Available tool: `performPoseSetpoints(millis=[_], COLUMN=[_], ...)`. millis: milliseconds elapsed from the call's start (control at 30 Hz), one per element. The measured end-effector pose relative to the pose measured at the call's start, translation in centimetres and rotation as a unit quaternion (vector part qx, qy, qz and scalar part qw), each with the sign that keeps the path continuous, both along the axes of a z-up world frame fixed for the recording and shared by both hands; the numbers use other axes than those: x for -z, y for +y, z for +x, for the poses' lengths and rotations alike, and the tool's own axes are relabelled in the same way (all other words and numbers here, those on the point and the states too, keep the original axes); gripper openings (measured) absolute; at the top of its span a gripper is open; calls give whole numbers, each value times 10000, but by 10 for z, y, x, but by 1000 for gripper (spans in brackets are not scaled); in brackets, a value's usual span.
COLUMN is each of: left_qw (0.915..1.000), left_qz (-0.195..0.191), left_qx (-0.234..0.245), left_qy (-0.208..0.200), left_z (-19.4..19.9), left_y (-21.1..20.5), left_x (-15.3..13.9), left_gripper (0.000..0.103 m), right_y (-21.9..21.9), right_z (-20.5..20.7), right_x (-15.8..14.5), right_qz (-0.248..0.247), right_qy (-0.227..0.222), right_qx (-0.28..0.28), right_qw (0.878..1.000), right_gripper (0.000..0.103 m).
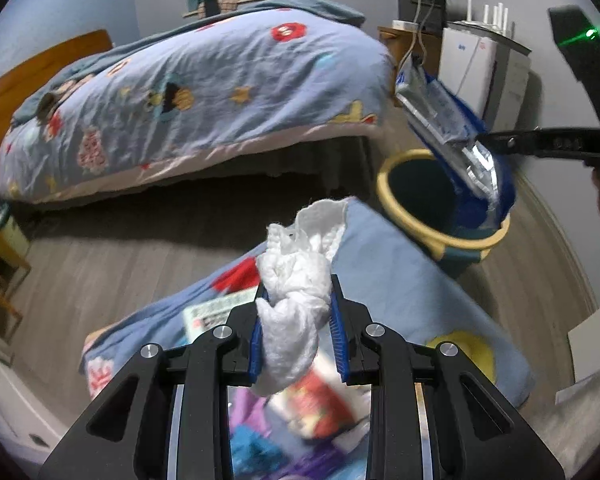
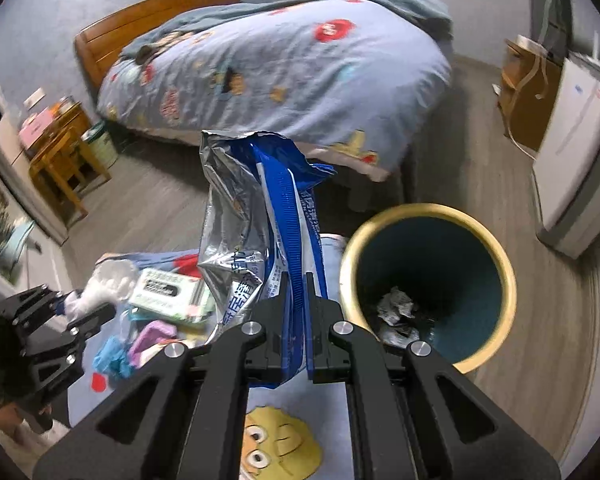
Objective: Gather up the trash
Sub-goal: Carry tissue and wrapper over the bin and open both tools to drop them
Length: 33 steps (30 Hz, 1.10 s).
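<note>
The left gripper point(image 1: 296, 320) was clamped on a wad of white tissue point(image 1: 296, 280), its blue pads pressed into the crumpled paper from both sides, with loose folds standing up above the fingertips. The right gripper point(image 2: 298, 308) had its jaws nearly together, pinching the lower edge of a flattened blue and silver foil wrapper point(image 2: 256, 216) that rose upright from the fingers, its torn silver mouth at the top.

The landmark was the trash bin point(image 2: 504, 264), round, dark teal inside with a yellow rim, standing on the grey wood floor point(image 1: 100, 252). A few crumpled scraps point(image 2: 396, 312) lay at its bottom. In the right wrist view the wrapper stood just left of the bin's rim; in the left wrist view it hung over the bin's far right edge. The tissue was held left of the bin and nearer the camera, above a blue cartoon-print cloth point(image 1: 400, 272) that reached up beside the bin. On that cloth, further left of the bin, lay a green and white packet point(image 2: 168, 292) and blurred purple and blue scraps point(image 2: 132, 344). Beyond the bin stood a bed point(image 1: 204, 92) with a blue quilt.
</note>
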<state>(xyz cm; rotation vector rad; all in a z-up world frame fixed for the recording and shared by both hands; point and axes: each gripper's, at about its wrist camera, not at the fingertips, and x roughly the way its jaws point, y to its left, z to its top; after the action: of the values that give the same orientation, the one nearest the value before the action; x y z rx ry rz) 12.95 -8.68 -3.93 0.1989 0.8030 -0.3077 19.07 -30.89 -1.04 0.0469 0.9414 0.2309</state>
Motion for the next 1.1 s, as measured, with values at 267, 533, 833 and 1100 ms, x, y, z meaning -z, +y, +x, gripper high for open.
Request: performPoseSetpoints(millis=[267,533,833,1100], left_qw=[9989,9971,9952,9934], left_qz=[-196,-216,-200,20], left_qx=[431,698,786,1026], left_qy=[57,195,539,510], left_z=[32,61,87,99], left_y=[-70,-122,-162,-195], left_x=[-7,-1,32,56], left_gripper=[29,29,29,30], right_y=[-69,-108,-143,-153], right_z=[19,26,30,37], right_x=[31,52,79,98], right_qz=[65,160,293,337], right_qy=[316,473,697,916], right_qx=[858,1441,2034,2200], right_qw=[9958,9883,9762,9706], right_gripper=[5,5,5,6])
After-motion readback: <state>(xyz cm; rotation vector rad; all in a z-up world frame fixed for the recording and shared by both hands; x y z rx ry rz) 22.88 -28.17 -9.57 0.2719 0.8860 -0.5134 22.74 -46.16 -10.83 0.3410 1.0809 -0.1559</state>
